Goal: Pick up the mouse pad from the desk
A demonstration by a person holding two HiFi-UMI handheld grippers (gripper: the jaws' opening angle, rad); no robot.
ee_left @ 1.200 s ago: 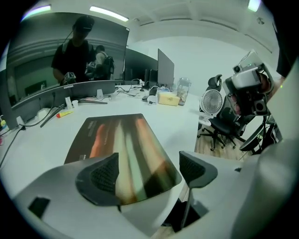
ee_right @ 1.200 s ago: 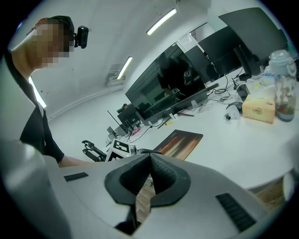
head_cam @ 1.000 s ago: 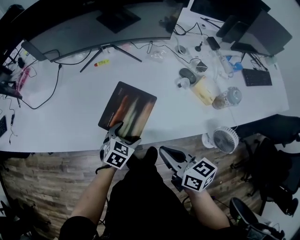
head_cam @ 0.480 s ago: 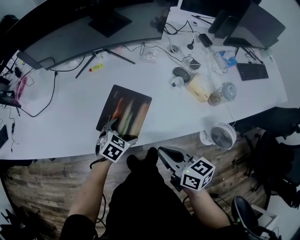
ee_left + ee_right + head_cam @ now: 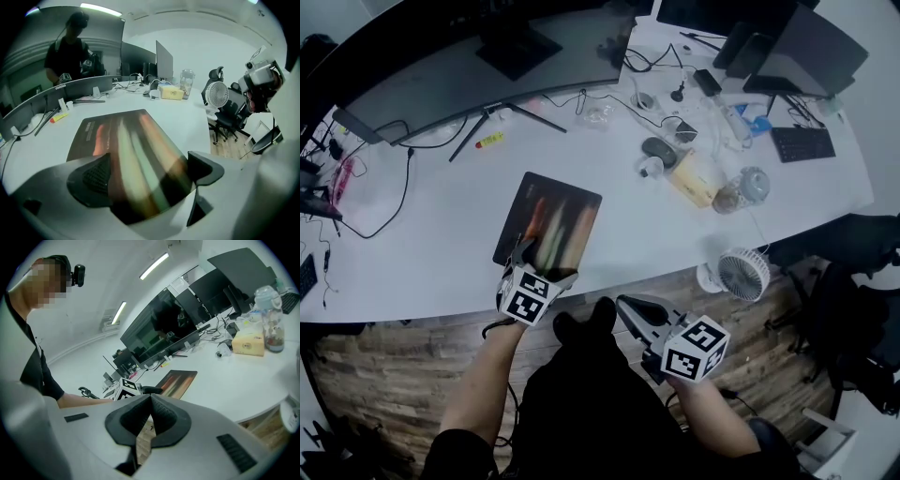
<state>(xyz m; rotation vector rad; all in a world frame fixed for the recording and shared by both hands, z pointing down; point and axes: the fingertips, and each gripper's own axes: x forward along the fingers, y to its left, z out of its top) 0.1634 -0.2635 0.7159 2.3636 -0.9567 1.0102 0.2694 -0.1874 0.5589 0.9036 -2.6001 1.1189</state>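
White desk [image 5: 441, 234], curved and cluttered at the back with a monitor [image 5: 487, 66], cables, a mouse [image 5: 659, 150] and a tissue box [image 5: 694, 178]; a fan [image 5: 739, 274] stands off its front edge.

The mouse pad [image 5: 553, 220] lies flat near the desk's front edge, its near end toward the person. The left gripper [image 5: 542, 264] is at that near end with its jaws wide apart, and in the left gripper view the pad [image 5: 126, 140] runs in between them. Nothing is clamped, and whether either jaw touches the pad I cannot tell.

Over the last second almost nothing has changed. The left gripper has stayed at the pad's near end with the same wide gap, and the pad has kept its place and angle on the desk. By my reading the approach is finished but the grasp is not made: the jaws have yet to close on the pad before any lift.

The right gripper [image 5: 630, 305] hangs below the desk edge over the wooden floor, well apart from the pad; the right gripper view shows its jaws pressed together on nothing.
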